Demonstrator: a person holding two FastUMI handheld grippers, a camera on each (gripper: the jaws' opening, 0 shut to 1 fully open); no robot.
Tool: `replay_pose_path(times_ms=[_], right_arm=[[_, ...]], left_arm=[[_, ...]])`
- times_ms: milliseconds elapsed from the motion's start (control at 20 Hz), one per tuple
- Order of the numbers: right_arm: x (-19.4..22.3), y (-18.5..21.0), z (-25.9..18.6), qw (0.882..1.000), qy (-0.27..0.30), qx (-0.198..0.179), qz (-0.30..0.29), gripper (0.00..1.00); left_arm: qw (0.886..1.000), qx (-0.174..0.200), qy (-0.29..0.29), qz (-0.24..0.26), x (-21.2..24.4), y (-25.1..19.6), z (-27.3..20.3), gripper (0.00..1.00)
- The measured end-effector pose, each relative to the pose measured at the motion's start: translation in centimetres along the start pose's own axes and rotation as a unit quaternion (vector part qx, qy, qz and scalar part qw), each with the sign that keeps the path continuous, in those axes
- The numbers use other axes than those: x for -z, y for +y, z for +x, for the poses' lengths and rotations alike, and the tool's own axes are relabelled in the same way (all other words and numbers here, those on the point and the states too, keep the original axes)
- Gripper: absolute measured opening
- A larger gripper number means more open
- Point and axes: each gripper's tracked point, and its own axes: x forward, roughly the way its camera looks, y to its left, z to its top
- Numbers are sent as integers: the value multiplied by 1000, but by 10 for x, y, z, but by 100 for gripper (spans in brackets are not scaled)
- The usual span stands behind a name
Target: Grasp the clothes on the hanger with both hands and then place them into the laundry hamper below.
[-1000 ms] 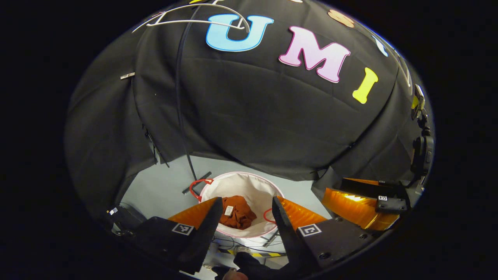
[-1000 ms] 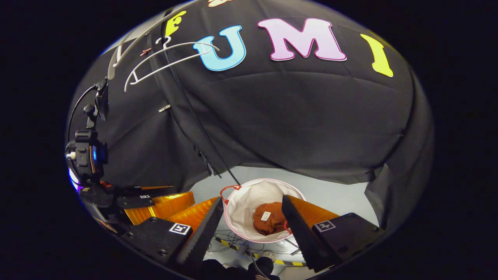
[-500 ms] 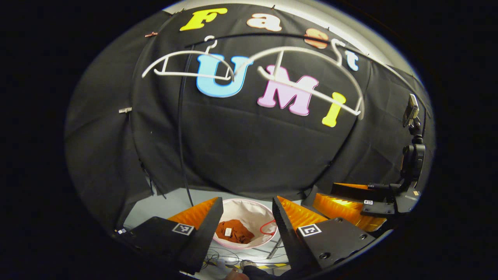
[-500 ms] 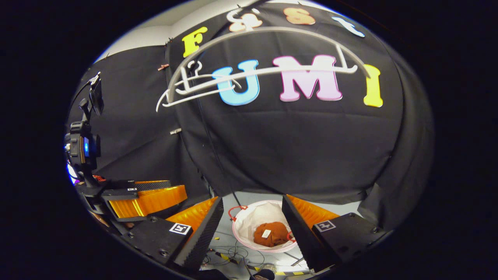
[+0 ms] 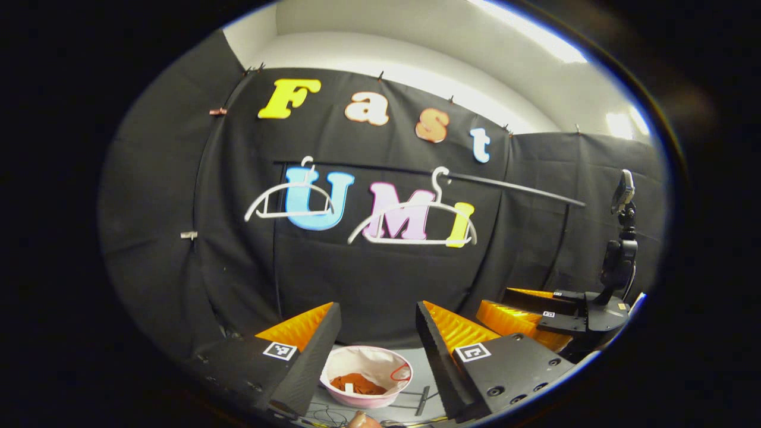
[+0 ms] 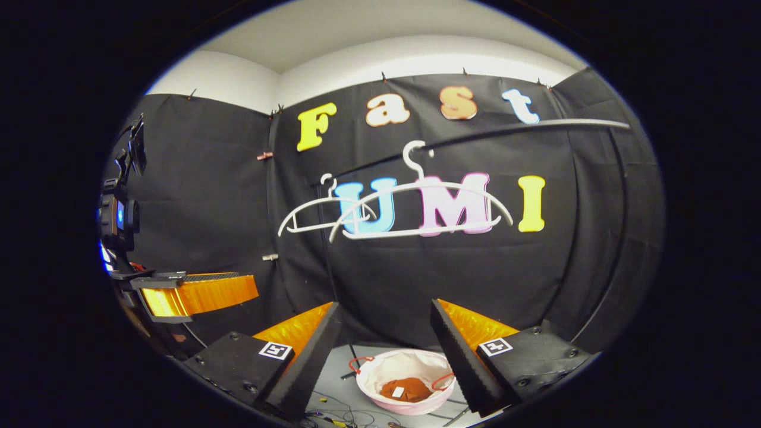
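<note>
Both grippers are held with fingers spread wide and nothing between them, the left gripper (image 5: 374, 333) and the right gripper (image 6: 383, 333) each framing the laundry hamper (image 5: 380, 359) below. A rust-coloured garment (image 6: 406, 389) is seen lying crumpled in the bottom of the white, pink-rimmed hamper, which stands on a pale grey floor (image 6: 339, 392) strewn with cables. Farther back, two bare white hangers (image 5: 413, 229) are hung from a dark rail (image 6: 475, 135) before the black cloth wall, beneath a white ceiling (image 5: 416, 35).
</note>
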Motion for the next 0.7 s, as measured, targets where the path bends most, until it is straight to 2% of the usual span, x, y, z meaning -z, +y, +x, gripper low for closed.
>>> replay_pose_path(times_ms=[150,250,300,400,450,500,550,700], right_arm=[[-35,8,-34,998,-53,18,-17,92],[-56,12,-54,996,-78,24,-30,98],[-70,16,-64,995,-94,23,-33,92],[-96,26,-83,991,-129,17,-38,100],[-106,24,-92,989,-141,21,-42,97],[-113,24,-99,987,-149,22,-45,100],[-119,27,-106,987,-156,20,-44,98],[-133,23,-125,985,-171,24,-28,100]], left_arm=[[999,27,-44,14,-21,-16,-37,81],[997,36,-62,21,-38,-22,-53,81],[996,41,-75,26,-48,-26,-59,81],[994,42,-100,34,-67,-33,-73,81],[992,38,-112,41,-76,-34,-79,81],[991,29,-124,49,-83,-33,-84,81],[989,23,-135,59,-92,-34,-89,81],[984,24,-154,82,-101,-50,-100,81]])
